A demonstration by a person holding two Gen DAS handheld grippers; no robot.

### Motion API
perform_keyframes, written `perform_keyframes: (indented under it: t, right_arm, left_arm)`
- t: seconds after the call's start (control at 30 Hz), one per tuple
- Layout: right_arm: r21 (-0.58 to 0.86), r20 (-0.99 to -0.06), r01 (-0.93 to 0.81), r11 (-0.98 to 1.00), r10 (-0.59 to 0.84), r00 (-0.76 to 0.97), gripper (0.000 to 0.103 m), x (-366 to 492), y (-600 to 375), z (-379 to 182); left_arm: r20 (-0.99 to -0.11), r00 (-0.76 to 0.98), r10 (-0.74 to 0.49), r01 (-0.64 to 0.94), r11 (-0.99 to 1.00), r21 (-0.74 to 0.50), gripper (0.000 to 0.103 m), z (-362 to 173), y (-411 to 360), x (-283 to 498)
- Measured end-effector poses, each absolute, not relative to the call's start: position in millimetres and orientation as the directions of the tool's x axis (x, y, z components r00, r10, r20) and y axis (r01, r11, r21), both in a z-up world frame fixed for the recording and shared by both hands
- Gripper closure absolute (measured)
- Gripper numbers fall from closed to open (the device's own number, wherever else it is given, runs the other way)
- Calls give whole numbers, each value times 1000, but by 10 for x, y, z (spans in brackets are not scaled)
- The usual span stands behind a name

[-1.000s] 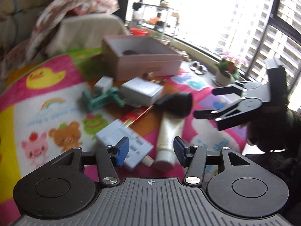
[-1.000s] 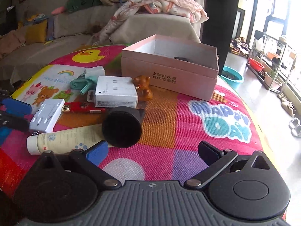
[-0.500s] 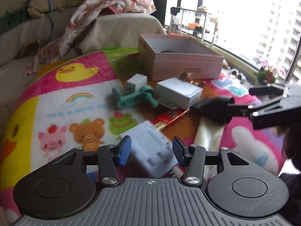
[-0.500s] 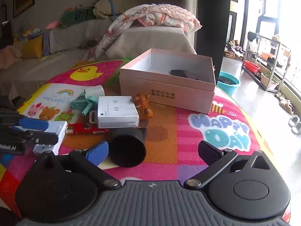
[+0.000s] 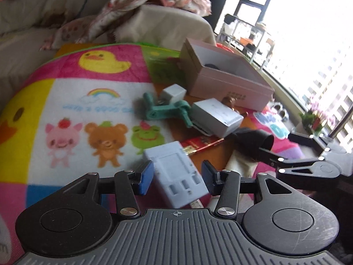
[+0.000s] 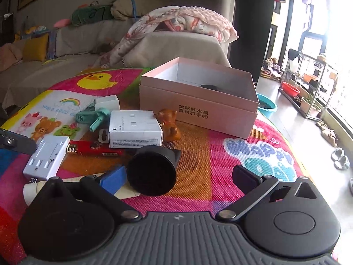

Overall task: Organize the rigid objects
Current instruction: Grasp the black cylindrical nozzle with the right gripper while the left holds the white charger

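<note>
My left gripper [image 5: 176,176] is open, its blue pads on either side of a pale blue charger block [image 5: 175,172], which also shows in the right wrist view [image 6: 46,155]. My right gripper [image 6: 178,176] is open with a black cone-shaped nozzle [image 6: 152,170] between its fingers. The nozzle [image 5: 253,140] and the right gripper's fingertips [image 5: 275,158] show in the left wrist view. An open pink box [image 6: 198,97] holding a dark object stands behind.
On the colourful play mat [image 6: 253,150] lie a white box [image 6: 134,130], a teal plastic tool [image 6: 94,116], a small white plug [image 6: 108,102], a red pack [image 6: 94,150], a cream tube [image 6: 35,188] and an orange bear figure [image 6: 169,125]. A covered sofa [image 6: 172,44] stands behind.
My left gripper has swung left and moved in over the pale blue charger, which now lies between its pads. My right gripper has closed in around the black nozzle.
</note>
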State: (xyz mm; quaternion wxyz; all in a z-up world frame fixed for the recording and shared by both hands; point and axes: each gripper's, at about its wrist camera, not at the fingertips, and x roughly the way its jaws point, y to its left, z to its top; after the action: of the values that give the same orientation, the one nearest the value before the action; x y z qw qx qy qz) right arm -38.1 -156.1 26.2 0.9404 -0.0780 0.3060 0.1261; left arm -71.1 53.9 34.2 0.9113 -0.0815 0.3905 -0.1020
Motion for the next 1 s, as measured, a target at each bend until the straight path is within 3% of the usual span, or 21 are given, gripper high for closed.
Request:
perform_keyframes:
  t: [0.13, 0.33, 0.4, 0.53, 0.67, 0.8, 1.0]
  right_arm:
    - [-107, -565, -278, 955, 172, 807, 1, -468, -1561, 308]
    - [-158, -525, -284, 946, 163, 835, 1, -557, -1544, 355]
    - [-142, -535, -291, 946, 174, 827, 1, -536, -1531, 348]
    - [-131, -554, -311, 941, 191, 810, 1, -520, -1480, 308]
    - [-133, -566, -313, 941, 187, 803, 1, -514, -1441, 277]
    - [-145, -568, -302, 942, 171, 805, 1, -534, -1453, 263]
    - [-120, -606, -288, 950, 159, 780, 1, -469, -1471, 202]
  left_arm:
    - [-683, 716, -145, 199, 980, 0, 45, 283, 170, -735]
    - [-675, 734, -78, 164, 984, 64, 44, 299, 391, -788]
    - [-688, 723, -68, 113, 993, 21, 48, 305, 576, -753]
    - [-691, 679, -250, 74, 959, -275, 49, 322, 767, -701]
    - [-690, 698, -189, 122, 982, -145, 48, 308, 371, -650]
    - [-669, 737, -99, 200, 977, 76, 42, 255, -18, -698]
    - [-676, 730, -101, 228, 968, 101, 38, 191, 27, -758]
